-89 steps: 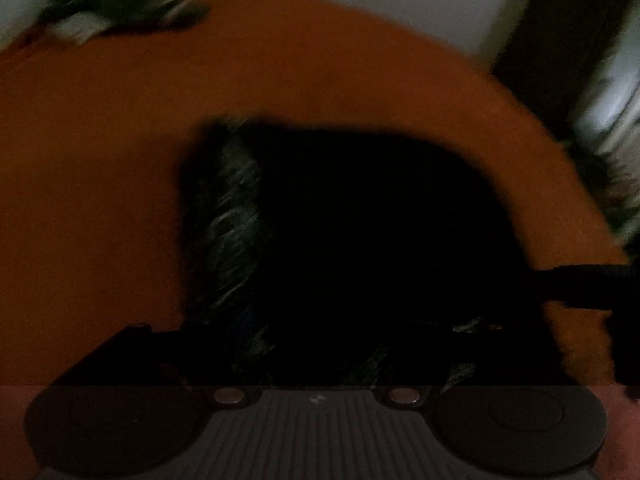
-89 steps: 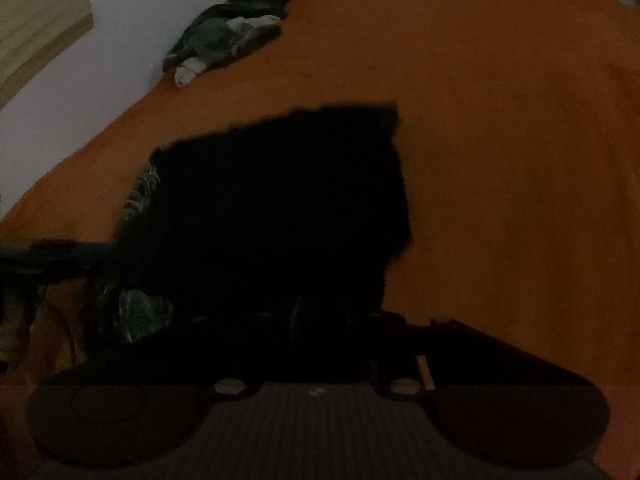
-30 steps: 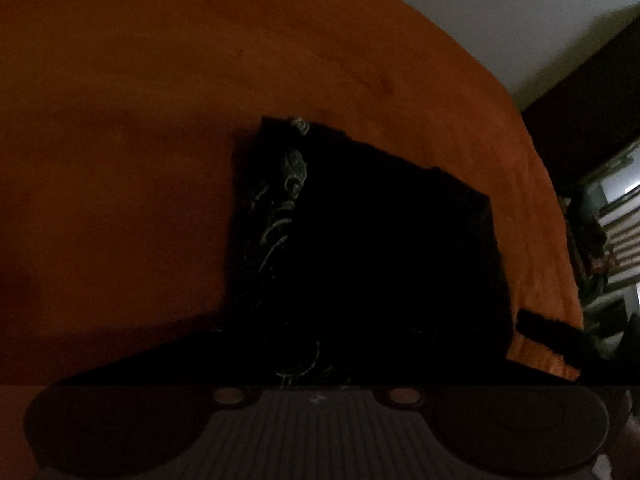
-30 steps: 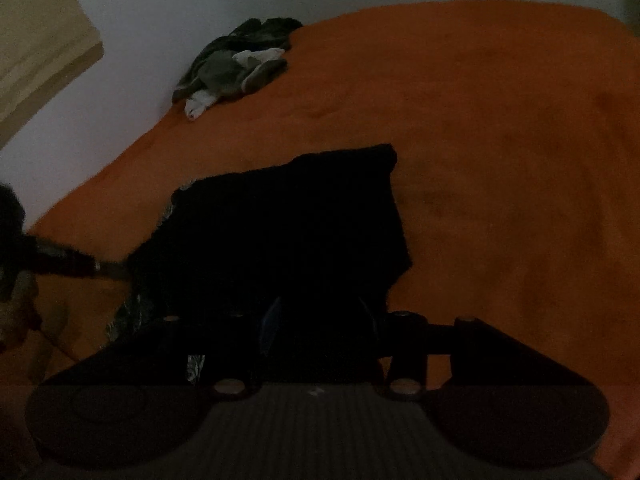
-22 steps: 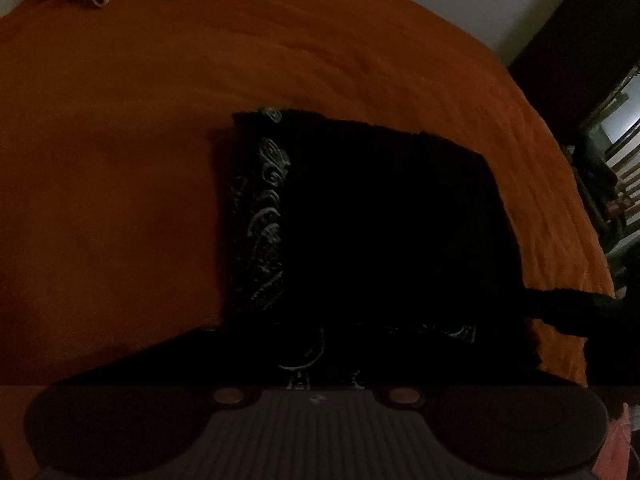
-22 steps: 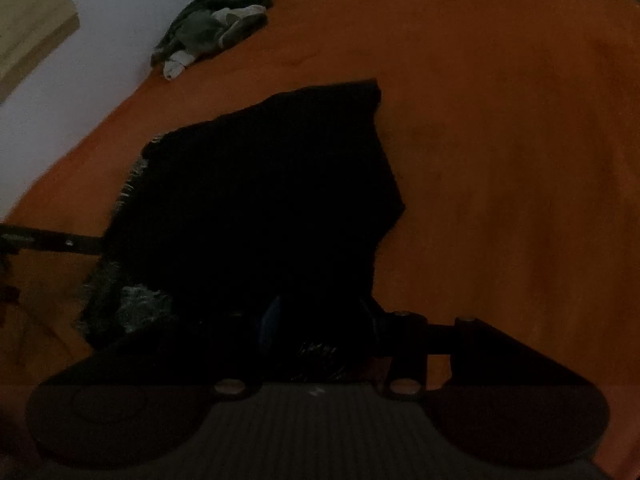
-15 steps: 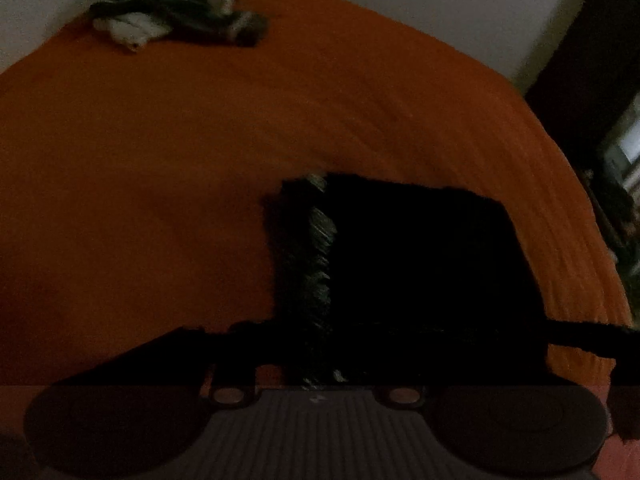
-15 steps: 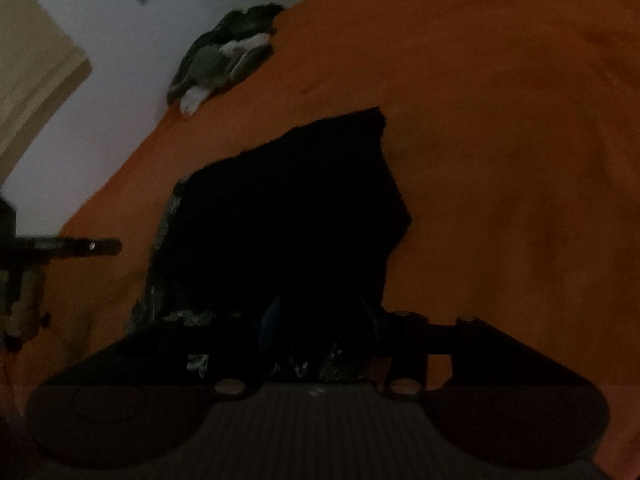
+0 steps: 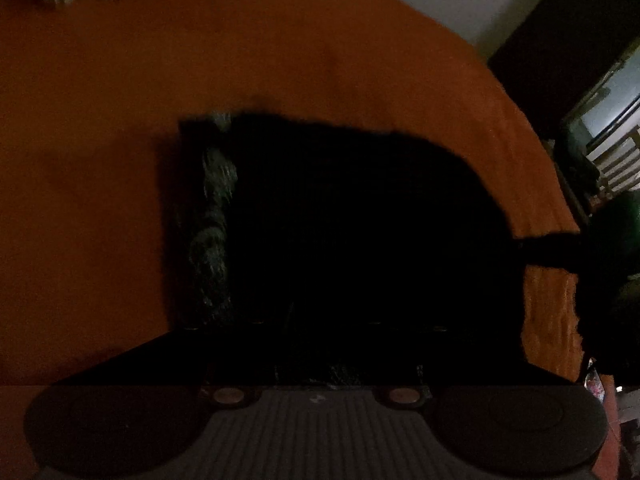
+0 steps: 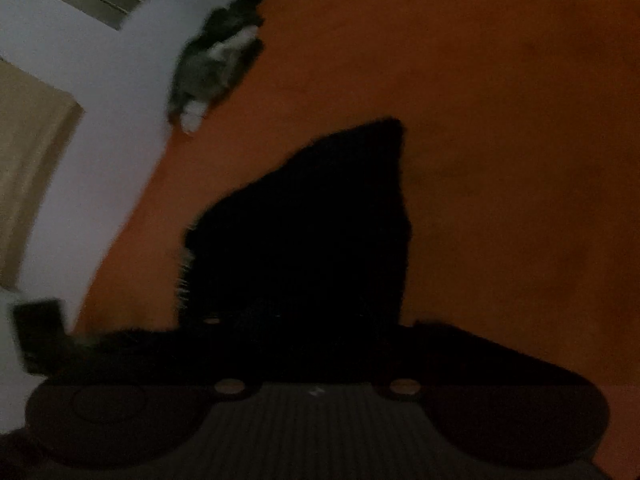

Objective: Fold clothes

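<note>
Black garment [image 9: 352, 220] lying on the orange bed [image 9: 100, 160].
Too dark to tell how either gripper's fingers stand; clothes pile [image 10: 216, 56] at the bed's far edge.

Black left gripper [image 9: 320, 344], ribbed grey housing, two copper-coloured round screws, rounded dark side discs
</note>
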A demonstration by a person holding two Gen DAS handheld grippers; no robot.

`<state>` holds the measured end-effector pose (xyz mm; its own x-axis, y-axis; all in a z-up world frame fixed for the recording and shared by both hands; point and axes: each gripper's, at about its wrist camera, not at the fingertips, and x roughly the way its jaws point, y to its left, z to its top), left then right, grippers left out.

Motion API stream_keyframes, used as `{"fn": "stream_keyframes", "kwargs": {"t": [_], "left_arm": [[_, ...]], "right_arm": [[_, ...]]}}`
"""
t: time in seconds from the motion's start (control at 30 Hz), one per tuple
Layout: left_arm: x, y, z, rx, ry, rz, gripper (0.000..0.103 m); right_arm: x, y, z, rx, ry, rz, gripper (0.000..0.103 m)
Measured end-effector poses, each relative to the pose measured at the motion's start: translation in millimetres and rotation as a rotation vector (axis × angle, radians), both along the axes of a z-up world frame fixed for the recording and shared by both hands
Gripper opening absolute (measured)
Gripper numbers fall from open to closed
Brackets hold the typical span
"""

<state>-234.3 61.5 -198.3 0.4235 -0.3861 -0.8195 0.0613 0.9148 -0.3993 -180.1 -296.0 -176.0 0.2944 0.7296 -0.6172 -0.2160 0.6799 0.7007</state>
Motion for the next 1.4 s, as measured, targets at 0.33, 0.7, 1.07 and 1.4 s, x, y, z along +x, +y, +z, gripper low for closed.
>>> {"fn": "stream_keyframes", "kwargs": {"t": [0.33, 0.7, 1.07, 1.4], "left_arm": [[-20, 33, -12, -0.018, 0.034, 0.099, 0.001], [-57, 35, -11, 0.049, 0.06, 0.07, 0.002], [-70, 28, -10, 0.079, 0.042, 0.049, 0.003], [-80, 24, -5, 0.082, 0.037, 0.046, 0.003]], "right_arm": [[13, -55, -58, 0.415, 0.291, -0.152, 0.011], [-25, -77, -26, 0.131, 0.202, -0.169, 0.052], [-67, -28, -18, -0.08, -0.006, -0.01, 0.025], [-70, -57, -16, -0.087, 0.066, -0.074, 0.04]]}}
